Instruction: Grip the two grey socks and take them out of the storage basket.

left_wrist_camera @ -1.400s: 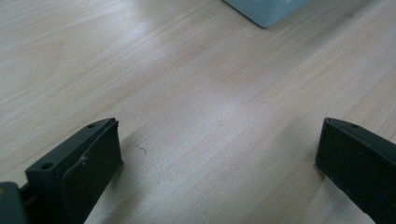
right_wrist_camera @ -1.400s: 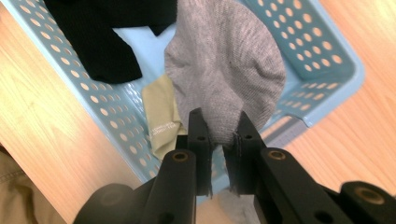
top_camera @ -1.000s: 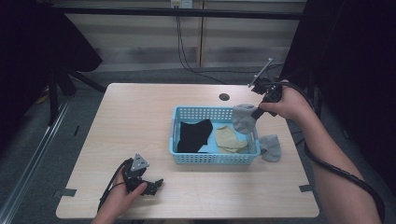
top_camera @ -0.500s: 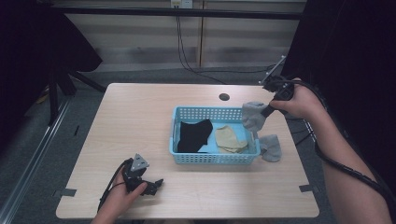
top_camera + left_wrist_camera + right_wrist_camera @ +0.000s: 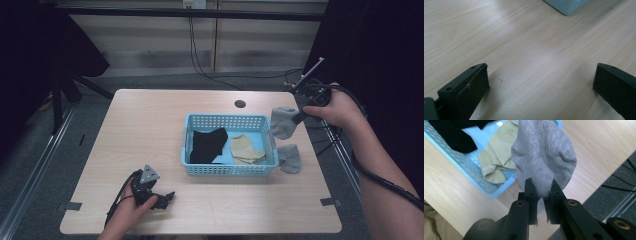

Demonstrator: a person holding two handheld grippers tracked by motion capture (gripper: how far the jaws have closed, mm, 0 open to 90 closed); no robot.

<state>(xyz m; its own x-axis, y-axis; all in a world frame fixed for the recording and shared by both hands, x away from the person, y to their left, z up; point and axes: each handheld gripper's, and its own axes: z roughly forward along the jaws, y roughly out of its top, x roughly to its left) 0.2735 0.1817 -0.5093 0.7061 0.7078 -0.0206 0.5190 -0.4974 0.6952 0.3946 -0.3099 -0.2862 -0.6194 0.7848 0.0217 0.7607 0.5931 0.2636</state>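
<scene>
A grey sock (image 5: 283, 122) (image 5: 544, 157) hangs in the air just past the right wall of the blue basket (image 5: 227, 170), pinched at one end by my right gripper (image 5: 298, 118) (image 5: 541, 191), which is shut on it. A second grey sock (image 5: 291, 157) lies on the table by the basket's right side. Inside the basket lie a black sock (image 5: 206, 145) (image 5: 451, 133) and a beige sock (image 5: 246, 148) (image 5: 496, 161). My left gripper (image 5: 161, 199) (image 5: 541, 87) rests low over bare wood near the table's front left, jaws wide open with nothing between them.
The wooden table (image 5: 145, 120) has a dark round hole (image 5: 240, 104) behind the basket. Its right edge runs close under the held sock, with grey floor and cables (image 5: 621, 185) beyond. A corner of the basket (image 5: 566, 5) lies ahead of the left gripper.
My right hand has carried the grey sock to the right and a little up, from over the basket's right rim to just outside it. The left hand has stayed put.
</scene>
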